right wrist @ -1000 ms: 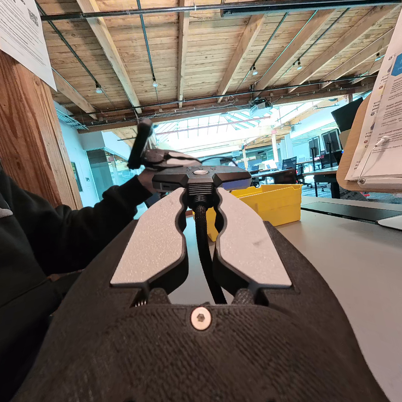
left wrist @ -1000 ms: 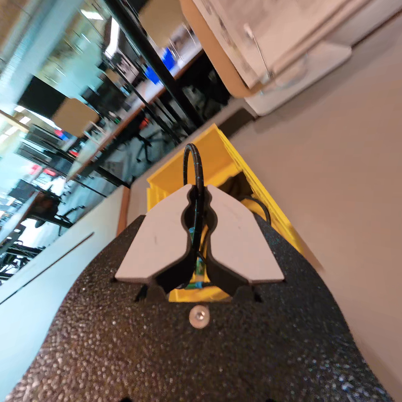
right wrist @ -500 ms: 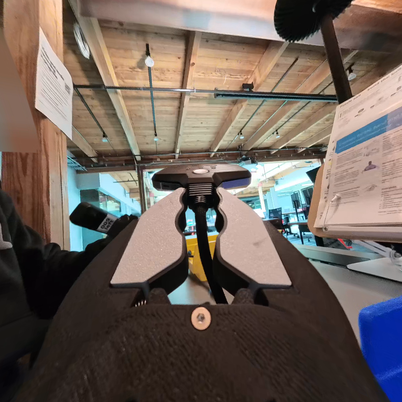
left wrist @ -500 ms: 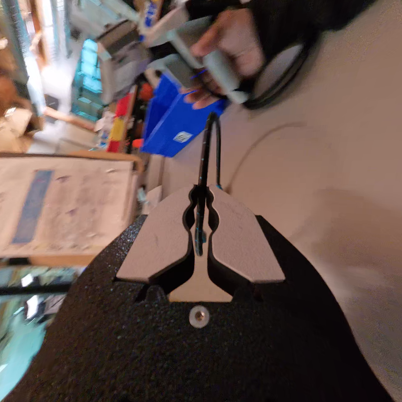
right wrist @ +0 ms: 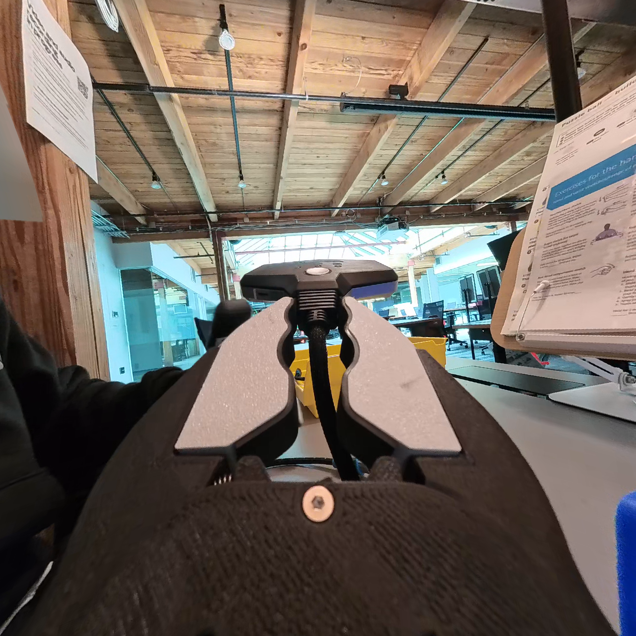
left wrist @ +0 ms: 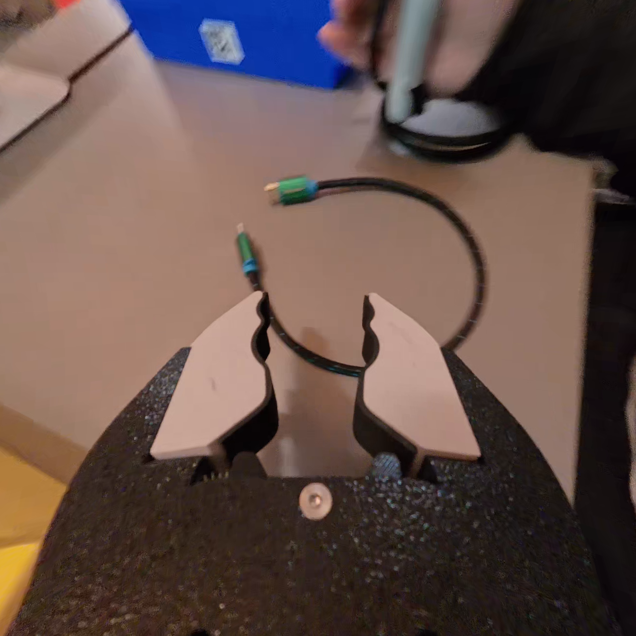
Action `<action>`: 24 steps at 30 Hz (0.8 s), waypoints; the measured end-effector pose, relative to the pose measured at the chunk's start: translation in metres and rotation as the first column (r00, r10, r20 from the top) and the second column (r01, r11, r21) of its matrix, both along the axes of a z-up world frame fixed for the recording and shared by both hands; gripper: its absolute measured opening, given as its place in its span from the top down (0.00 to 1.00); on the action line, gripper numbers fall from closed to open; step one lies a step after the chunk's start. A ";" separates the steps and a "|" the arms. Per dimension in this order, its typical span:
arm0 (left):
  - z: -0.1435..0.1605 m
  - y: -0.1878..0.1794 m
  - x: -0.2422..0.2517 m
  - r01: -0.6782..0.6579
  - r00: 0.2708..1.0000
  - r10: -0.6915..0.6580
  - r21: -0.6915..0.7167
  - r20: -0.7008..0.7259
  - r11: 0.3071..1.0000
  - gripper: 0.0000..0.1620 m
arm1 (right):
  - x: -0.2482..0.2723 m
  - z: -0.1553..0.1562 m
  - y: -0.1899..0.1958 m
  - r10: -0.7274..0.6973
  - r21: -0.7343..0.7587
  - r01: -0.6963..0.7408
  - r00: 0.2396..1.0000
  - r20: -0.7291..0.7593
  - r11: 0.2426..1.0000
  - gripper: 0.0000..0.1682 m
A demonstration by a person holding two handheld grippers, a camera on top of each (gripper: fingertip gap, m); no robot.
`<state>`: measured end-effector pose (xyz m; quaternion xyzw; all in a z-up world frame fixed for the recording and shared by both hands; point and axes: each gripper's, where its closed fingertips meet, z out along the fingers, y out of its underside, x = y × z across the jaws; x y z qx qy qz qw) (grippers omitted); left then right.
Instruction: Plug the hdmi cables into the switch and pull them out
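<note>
In the left wrist view a short black HDMI cable (left wrist: 476, 272) lies curled on the tan table. It has two green plugs, one (left wrist: 292, 190) farther off and one (left wrist: 246, 248) just past my left finger. My left gripper (left wrist: 315, 297) is open and empty above the cable's loop. In the right wrist view my right gripper (right wrist: 318, 303) is shut on the ribbed cable end of the black HDMI switch (right wrist: 318, 278) and holds it up in the air. The switch's braided lead (right wrist: 325, 392) hangs down between the fingers.
A blue bin (left wrist: 241, 38) stands at the far side of the table; its corner also shows in the right wrist view (right wrist: 624, 564). A yellow bin (right wrist: 426, 346) sits beyond the switch. A hand (left wrist: 430, 41) grips the other gripper's handle above a coiled black cable (left wrist: 444, 137). A clipboard stand (right wrist: 585, 241) is at right.
My left gripper has opened and let go of the green-plugged cable, which now lies on the table. The left view swung down toward the table. My right gripper keeps holding the switch.
</note>
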<state>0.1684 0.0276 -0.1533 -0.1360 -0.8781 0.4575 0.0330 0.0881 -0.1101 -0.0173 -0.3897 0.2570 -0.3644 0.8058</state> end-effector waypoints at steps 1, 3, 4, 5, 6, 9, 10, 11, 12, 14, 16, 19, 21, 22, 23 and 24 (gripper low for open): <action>-0.007 -0.007 0.011 -0.059 0.998 0.059 0.046 0.016 0.997 0.69 | 0.000 0.000 0.000 0.000 -0.002 0.000 1.000 -0.001 1.000 0.87; -0.019 -0.024 0.021 -0.103 0.995 0.101 0.098 0.025 0.990 0.68 | 0.001 -0.001 0.002 0.004 -0.010 -0.004 1.000 -0.006 1.000 0.87; -0.025 -0.032 0.024 -0.114 0.993 0.112 0.116 0.024 0.987 0.69 | 0.001 -0.001 0.003 0.004 -0.014 -0.004 1.000 -0.008 1.000 0.87; -0.029 -0.040 0.028 -0.128 0.992 0.125 0.130 0.030 0.983 0.70 | 0.001 -0.002 0.003 0.003 -0.017 -0.003 1.000 -0.009 1.000 0.87; -0.032 -0.047 0.029 -0.133 0.991 0.129 0.139 0.038 0.981 0.70 | 0.001 -0.002 0.004 0.002 -0.021 -0.003 1.000 -0.011 1.000 0.87; -0.038 -0.059 0.033 -0.155 0.984 0.137 0.169 0.118 0.973 0.74 | 0.002 -0.003 0.004 -0.002 -0.025 0.001 1.000 -0.017 1.000 0.87; -0.040 -0.060 0.033 -0.153 0.982 0.128 0.186 0.140 0.971 0.76 | 0.003 -0.003 0.004 -0.002 -0.025 0.002 1.000 -0.018 1.000 0.87; -0.040 -0.061 0.031 -0.154 0.981 0.126 0.198 0.149 0.968 0.79 | 0.003 -0.003 0.004 -0.001 -0.024 0.000 1.000 -0.020 1.000 0.87; -0.040 -0.061 0.031 -0.162 0.978 0.130 0.208 0.161 0.964 0.80 | 0.003 -0.003 0.004 -0.001 -0.024 0.001 1.000 -0.021 1.000 0.87; -0.039 -0.060 0.032 -0.172 0.972 0.129 0.216 0.197 0.961 0.82 | 0.004 -0.003 0.004 -0.004 -0.023 0.003 1.000 -0.023 1.000 0.87; -0.039 -0.056 0.038 -0.189 0.950 0.122 0.218 0.289 0.957 0.87 | 0.004 -0.003 0.004 -0.005 -0.027 0.005 1.000 -0.027 1.000 0.87; -0.038 -0.054 0.054 -0.229 0.869 0.111 0.192 0.482 0.954 0.92 | 0.006 -0.004 0.005 -0.008 -0.030 0.007 0.999 -0.033 1.000 0.87; -0.038 -0.056 0.056 -0.224 0.835 0.107 0.157 0.540 0.962 0.93 | 0.006 -0.004 0.005 -0.008 -0.028 0.007 0.999 -0.034 1.000 0.87; -0.038 -0.057 0.056 -0.228 0.829 0.116 0.141 0.547 0.963 0.93 | 0.006 -0.004 0.004 -0.008 -0.025 0.007 0.999 -0.033 1.000 0.87; -0.038 -0.058 0.057 -0.232 0.825 0.126 0.125 0.551 0.965 0.93 | 0.005 -0.004 0.004 -0.006 -0.023 0.005 0.999 -0.032 1.000 0.87; -0.037 -0.058 0.057 -0.237 0.820 0.138 0.111 0.555 0.965 0.93 | 0.006 -0.004 0.004 -0.005 -0.022 0.005 0.999 -0.033 1.000 0.87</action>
